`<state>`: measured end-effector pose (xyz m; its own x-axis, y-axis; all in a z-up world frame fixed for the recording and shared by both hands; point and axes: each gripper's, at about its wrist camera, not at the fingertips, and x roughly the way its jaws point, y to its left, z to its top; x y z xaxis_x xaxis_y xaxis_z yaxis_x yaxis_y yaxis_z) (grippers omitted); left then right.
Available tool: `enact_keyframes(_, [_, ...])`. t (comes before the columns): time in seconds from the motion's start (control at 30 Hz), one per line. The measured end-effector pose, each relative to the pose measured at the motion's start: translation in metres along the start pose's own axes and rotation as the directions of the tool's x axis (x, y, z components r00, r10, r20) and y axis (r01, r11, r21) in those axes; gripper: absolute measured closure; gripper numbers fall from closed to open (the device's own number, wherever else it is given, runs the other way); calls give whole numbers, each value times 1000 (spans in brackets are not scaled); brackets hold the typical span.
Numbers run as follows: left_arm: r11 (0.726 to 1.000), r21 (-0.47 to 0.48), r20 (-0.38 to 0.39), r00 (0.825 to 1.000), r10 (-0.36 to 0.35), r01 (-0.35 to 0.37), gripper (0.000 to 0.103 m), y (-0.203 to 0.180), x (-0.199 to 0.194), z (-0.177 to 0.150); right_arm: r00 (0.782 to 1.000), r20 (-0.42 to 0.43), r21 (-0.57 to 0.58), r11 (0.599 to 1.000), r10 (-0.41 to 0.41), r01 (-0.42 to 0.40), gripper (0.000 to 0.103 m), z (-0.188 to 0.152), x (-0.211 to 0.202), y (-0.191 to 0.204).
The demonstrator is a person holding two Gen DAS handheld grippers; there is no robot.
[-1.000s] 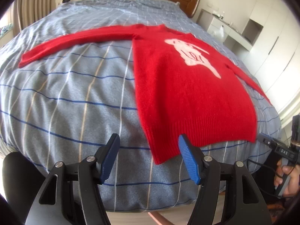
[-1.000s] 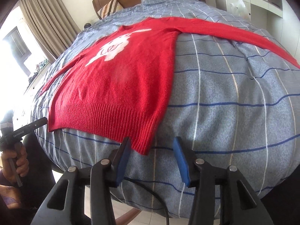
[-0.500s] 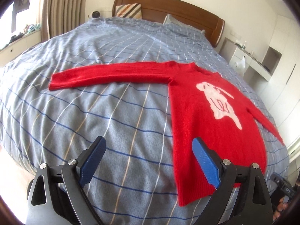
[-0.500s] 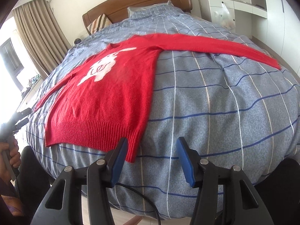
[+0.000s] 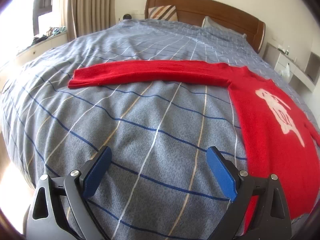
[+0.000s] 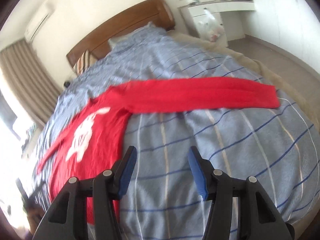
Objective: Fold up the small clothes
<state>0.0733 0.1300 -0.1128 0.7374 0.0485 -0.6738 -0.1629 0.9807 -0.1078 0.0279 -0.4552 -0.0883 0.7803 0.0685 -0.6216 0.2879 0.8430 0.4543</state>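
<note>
Both your hand-held grippers, left (image 5: pixel 158 172) and right (image 6: pixel 162 172), have swung off the sweater (image 5: pixel 266 120), jaws just widened, spread empty over bare bed (image 5: pixel 140 120); pillow (image 5: pixel 163 13) far behind.

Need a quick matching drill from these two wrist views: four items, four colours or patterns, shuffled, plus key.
Items:
1. sweater
2. bedspread
3. headboard
4. cushion

Looks:
A. brown wood
B. diagonal stripes
C. red with a white figure
D. grey-blue with a line grid

Pairs: 1-C, 2-D, 3-A, 4-B
</note>
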Motion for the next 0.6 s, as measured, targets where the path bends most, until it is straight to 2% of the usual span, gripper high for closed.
enact_keyframes(0.07, [1000, -20, 48, 999, 4, -3, 6, 4, -6, 1, 998, 60, 166, 986, 22, -32, 47, 16, 1, -34])
enact_keyframes(0.13, [1000, -25, 46, 999, 13, -12, 6, 7, -6, 2, 998, 69, 327, 945, 8, -30, 47, 27, 10, -70])
enact_keyframes(0.2, [999, -35, 31, 999, 10, -9, 6, 9, -4, 2, 999, 46, 493, 870, -19, -6, 50, 27, 17, -107])
enact_keyframes(0.27, [999, -41, 27, 1000, 4, -2, 6, 9, -4, 1, 997, 82, 630, 775, 4, -54, 55, 21, 17, -138])
enact_keyframes(0.3, [999, -39, 27, 1000, 1, 0, 6, 9, -4, 1, 994, 105, 670, 738, 15, -82, 59, 20, 17, -149])
enact_keyframes(0.37, [1000, -26, 22, 1000, 2, -1, 6, 6, -3, -1, 990, 139, 715, 691, 13, -110, 60, 20, 18, -163])
enact_keyframes(0.47, [1000, 5, 9, 1000, 8, -8, 6, -1, 1, -2, 986, 168, 745, 654, -1, -127, 60, 27, 26, -172])
enact_keyframes(0.6, [999, 36, 15, 1000, 16, -17, 6, -6, -1, -4, 984, 173, 730, 677, -49, -95, 60, 44, 36, -168])
